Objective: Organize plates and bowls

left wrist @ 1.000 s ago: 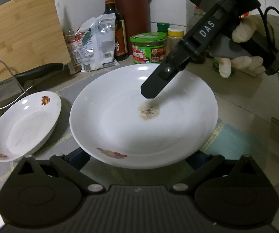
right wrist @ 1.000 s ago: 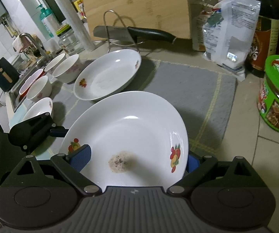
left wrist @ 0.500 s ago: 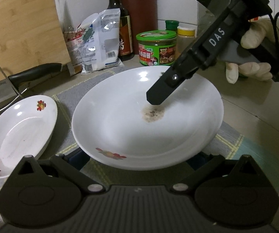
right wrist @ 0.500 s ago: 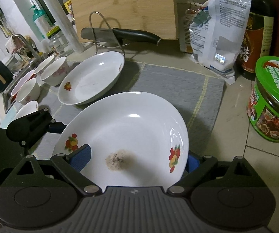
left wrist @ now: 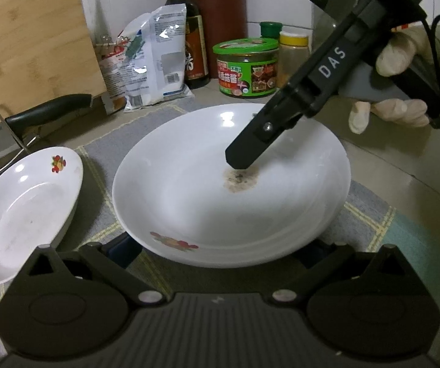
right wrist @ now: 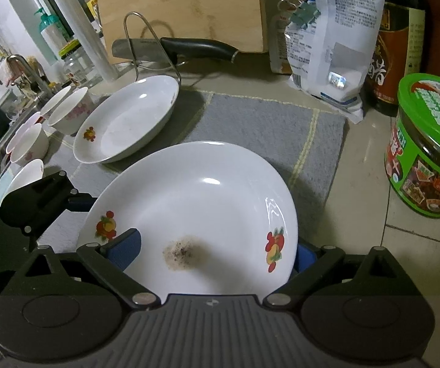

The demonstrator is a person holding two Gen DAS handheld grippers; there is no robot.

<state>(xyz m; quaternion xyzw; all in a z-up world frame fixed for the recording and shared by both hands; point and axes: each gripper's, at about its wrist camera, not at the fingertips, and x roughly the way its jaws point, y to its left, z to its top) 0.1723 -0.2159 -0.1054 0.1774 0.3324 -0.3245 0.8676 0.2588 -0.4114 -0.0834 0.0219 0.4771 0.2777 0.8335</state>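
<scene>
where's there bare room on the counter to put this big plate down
Bare grey mat lies beyond the held plate, between the oval plate and the white bag. Bare tile runs between mat and green tin. The left side is crowded with bowls by the sink.

We cannot see the left tongs' (left wrist: 220, 247) fingertips: the large plate (left wrist: 207, 202) covers them in the left wrist view. The right tongs (right wrist: 212, 253) show one blue finger (right wrist: 125, 245) over the plate; the other sits behind its rim. The small plate (left wrist: 20, 214) runs off the left edge. Bowls (right wrist: 28, 144) by the sink look too small to count.
</scene>
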